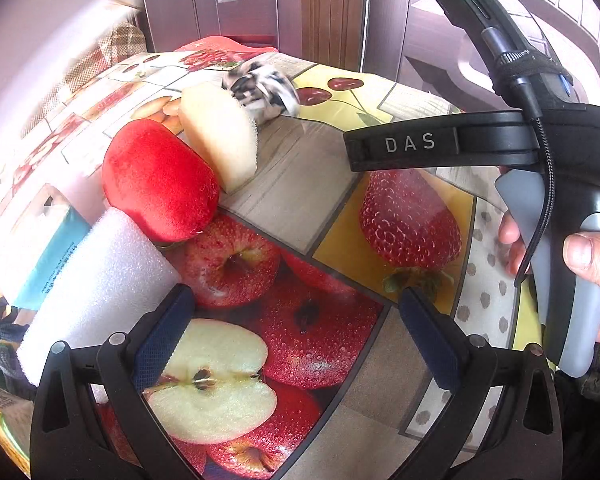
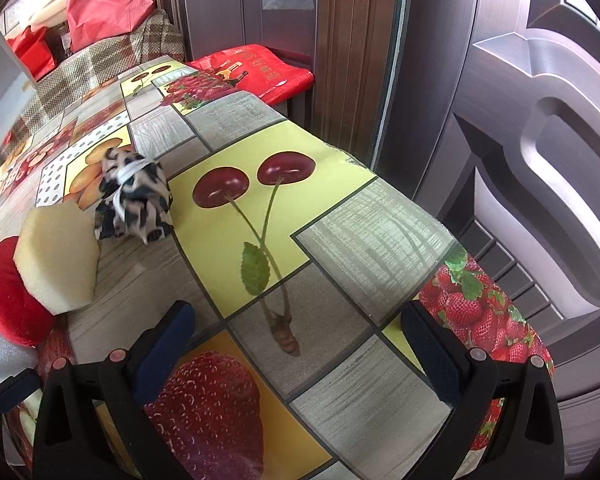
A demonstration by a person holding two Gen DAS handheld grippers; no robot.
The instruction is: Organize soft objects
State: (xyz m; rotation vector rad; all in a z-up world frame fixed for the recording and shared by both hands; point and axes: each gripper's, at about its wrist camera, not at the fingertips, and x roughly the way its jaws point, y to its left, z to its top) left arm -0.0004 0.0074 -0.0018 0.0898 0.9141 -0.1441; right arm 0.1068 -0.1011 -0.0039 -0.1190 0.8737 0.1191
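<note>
While both grippers hang over the table with their jaws spread apart and nothing between them, four soft objects lie in a diagonal row on the glossy fruit-print tablecloth (image 2: 340, 216). Left gripper (image 1: 296, 344): dark blue ribbed pads, black frame, over a printed halved apple. Right gripper (image 2: 300, 344): same build, over printed cherry stems and a strawberry; in the left wrist view it shows from the side, held by a hand (image 1: 588, 264) on its grey grip.

Row, near to far in the left wrist view:
- white foam block (image 1: 100, 292), fine-celled, oblong, just beside the left finger;
- red plush cushion (image 1: 160, 180), velvety, rounded, touching the foam;
- cream sponge wedge (image 1: 220, 132), porous cut faces, leaning against the cushion;
- black-and-white cloth bundle (image 1: 264, 88), crumpled, tied with a white strip, just beyond the sponge.

A blue-and-white carton (image 1: 48, 248) lies left of the foam.
</note>
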